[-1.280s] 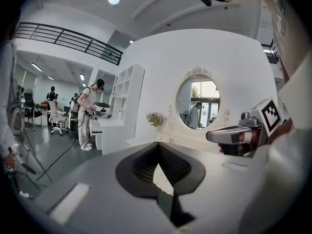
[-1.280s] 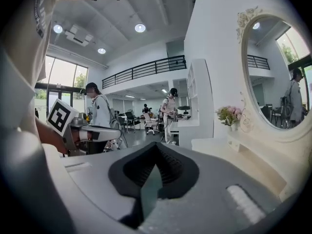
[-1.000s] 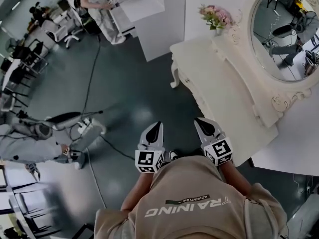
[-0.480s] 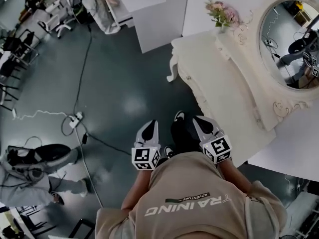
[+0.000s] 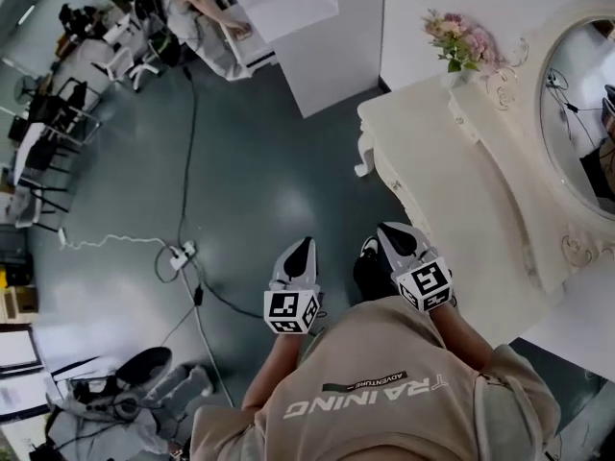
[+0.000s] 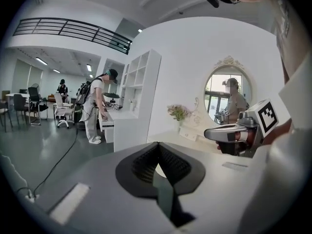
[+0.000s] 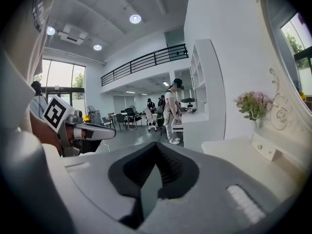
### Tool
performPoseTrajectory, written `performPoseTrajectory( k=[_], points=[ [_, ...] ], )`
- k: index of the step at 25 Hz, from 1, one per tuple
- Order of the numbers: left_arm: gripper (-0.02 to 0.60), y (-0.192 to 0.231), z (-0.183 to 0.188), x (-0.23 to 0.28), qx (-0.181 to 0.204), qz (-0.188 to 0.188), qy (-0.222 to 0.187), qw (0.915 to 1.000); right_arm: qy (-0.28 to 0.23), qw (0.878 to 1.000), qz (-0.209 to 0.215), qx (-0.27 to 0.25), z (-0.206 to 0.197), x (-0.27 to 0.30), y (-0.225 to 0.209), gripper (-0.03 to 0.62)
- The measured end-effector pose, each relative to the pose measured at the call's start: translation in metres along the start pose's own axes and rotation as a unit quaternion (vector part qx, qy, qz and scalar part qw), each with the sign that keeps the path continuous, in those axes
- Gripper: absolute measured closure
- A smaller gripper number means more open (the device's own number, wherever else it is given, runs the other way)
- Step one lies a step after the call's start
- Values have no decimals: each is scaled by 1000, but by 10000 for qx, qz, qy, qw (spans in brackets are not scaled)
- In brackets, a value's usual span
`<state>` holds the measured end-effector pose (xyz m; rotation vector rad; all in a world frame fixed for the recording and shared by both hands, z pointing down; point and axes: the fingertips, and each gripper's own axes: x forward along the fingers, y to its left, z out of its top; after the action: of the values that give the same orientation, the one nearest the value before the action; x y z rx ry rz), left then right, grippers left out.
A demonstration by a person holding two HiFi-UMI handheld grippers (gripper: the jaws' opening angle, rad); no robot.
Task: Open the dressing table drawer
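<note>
Head view, left to right:
- Cable (image 5: 187,142) and power strip (image 5: 182,253) on the grey floor (image 5: 259,181).
- Left gripper (image 5: 305,248): clenched, empty, held over the floor.
- Right gripper (image 5: 391,235): likewise clenched and empty, just beside the left one, near the table's front edge.
- Table (image 5: 452,200): at right, cream, with carved legs and a raised back tier.
- Flowers (image 5: 459,41): on that tier.
- Oval mirror (image 5: 577,123): at far right.
- Both grippers apart from the table, touching nothing.

Drawer (image 7: 265,152):
- Not to be made out in the head view.
- Visible only in the right gripper view: a small cream front with a round knob, set in the raised tier below the flowers.
- Shut flush, and to the right of the closed jaws.

Left gripper view only: mirror seen face-on, with a person's reflection inside. Right gripper at the right edge, in front of the table.

Right gripper view only: left gripper at the left edge. Railed gallery (image 7: 146,62) high in the room.
</note>
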<state>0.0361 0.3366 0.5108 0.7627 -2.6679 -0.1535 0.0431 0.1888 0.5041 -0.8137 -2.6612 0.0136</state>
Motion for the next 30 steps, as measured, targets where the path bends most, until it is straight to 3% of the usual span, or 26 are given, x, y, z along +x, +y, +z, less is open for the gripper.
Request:
performPoseTrajectory(
  k=[11, 24, 30],
  points=[
    [563, -11, 81, 152, 489, -740, -61, 9960, -235, 9984, -450, 260, 31, 49, -119, 592],
    [563, -51, 101, 254, 898, -1557, 225, 9835, -269, 9919, -1102, 571, 27, 50, -204, 592],
    [563, -67, 114, 286, 1069, -2062, 333, 9721, -248, 9838, -1583, 807, 31, 45, -230, 592]
  ],
)
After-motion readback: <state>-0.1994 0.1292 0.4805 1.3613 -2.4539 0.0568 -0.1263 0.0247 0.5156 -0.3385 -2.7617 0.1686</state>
